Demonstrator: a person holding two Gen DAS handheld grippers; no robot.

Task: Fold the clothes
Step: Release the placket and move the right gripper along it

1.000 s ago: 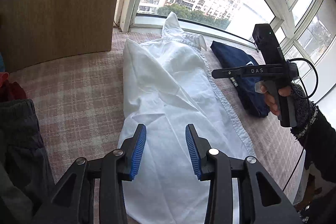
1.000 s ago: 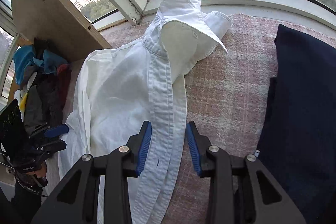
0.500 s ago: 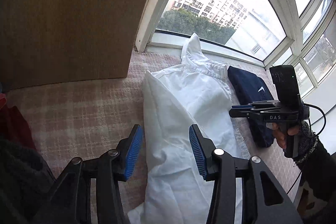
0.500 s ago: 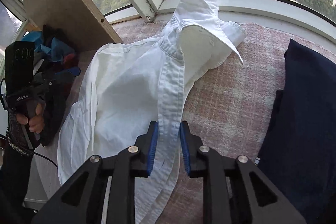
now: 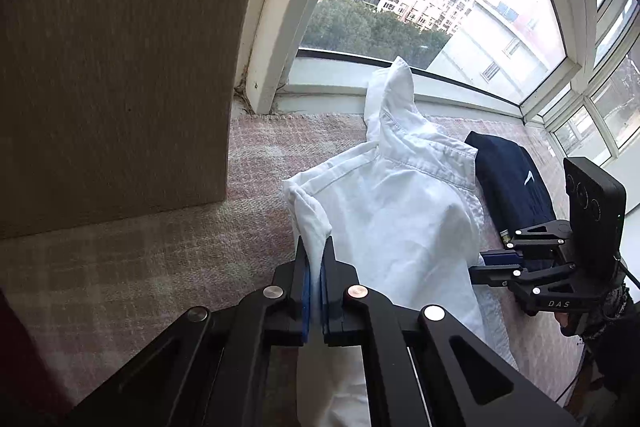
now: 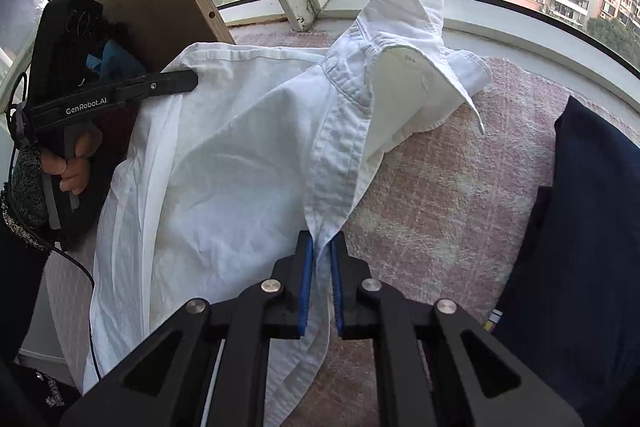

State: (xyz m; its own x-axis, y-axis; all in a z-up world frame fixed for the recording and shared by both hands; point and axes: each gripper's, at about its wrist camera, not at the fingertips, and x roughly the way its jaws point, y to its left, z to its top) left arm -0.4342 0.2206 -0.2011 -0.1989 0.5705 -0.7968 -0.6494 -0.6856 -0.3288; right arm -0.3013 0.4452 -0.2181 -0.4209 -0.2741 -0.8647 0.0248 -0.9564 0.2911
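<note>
A white shirt (image 5: 392, 211) lies lengthwise on the pink plaid blanket (image 5: 160, 259), with its collar propped against the window sill. My left gripper (image 5: 315, 247) has its jaws closing tight on a raised fold at the shirt's left shoulder edge. In the right wrist view the shirt (image 6: 224, 163) spreads to the left. My right gripper (image 6: 320, 247) is closing on the button placket, and the fabric is pinched between its blue pads. Each gripper shows in the other's view: the left gripper (image 6: 192, 81) at the shoulder, the right gripper (image 5: 486, 265) at the shirt's right edge.
A folded navy garment (image 5: 508, 183) lies right of the shirt, close to the right gripper. A wooden board (image 5: 112, 67) stands upright at the left. The window sill (image 6: 520, 23) bounds the far side. Dark and blue clothes (image 6: 116, 63) are piled behind the left gripper.
The left gripper travelled up along the shirt toward its shoulder and shut on a fold there. The right gripper's jaws narrowed onto the placket, which now lifts slightly.
</note>
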